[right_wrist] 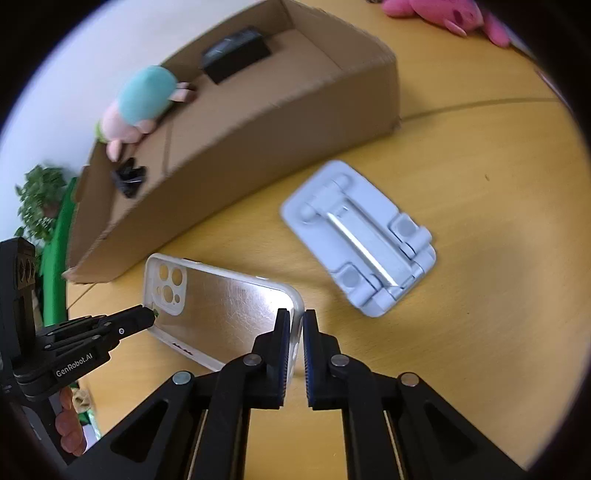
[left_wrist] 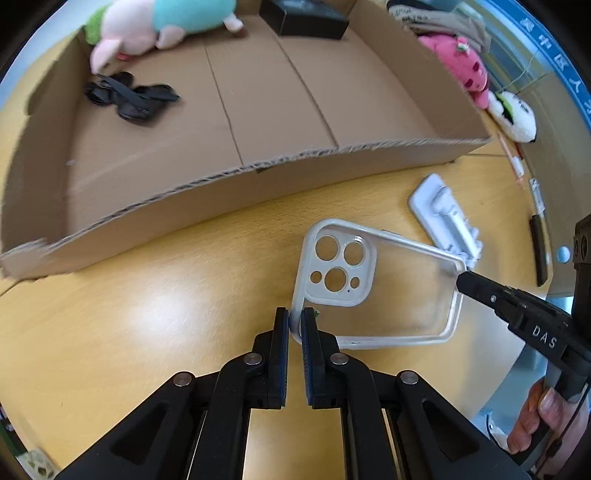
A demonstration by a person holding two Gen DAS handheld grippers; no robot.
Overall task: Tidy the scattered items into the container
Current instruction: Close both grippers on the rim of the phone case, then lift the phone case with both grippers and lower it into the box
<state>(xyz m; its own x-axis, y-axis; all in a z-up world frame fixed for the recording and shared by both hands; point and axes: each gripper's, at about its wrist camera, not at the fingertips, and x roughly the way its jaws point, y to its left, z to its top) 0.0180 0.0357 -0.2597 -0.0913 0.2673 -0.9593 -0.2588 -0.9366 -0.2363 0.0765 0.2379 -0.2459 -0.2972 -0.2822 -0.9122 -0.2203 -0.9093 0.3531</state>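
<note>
The clear phone case (left_wrist: pixel 380 288) is over the wooden table (left_wrist: pixel 147 332), near the cardboard box (left_wrist: pixel 258 110). The left gripper (left_wrist: pixel 294 325) and the right gripper (right_wrist: pixel 297 332) are each clamped on one corner of it. A white phone stand (right_wrist: pixel 362 236) lies just beside it.

Bright, glare on table (left_wrist: pixel 159 314), blurred edges.

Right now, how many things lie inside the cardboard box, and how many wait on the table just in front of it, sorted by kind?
Inside the cardboard box:
plush pig: 1
black box: 1
black straps bundle: 1
On the table:
phone case: 1
white phone stand: 1
Total: 5
</note>
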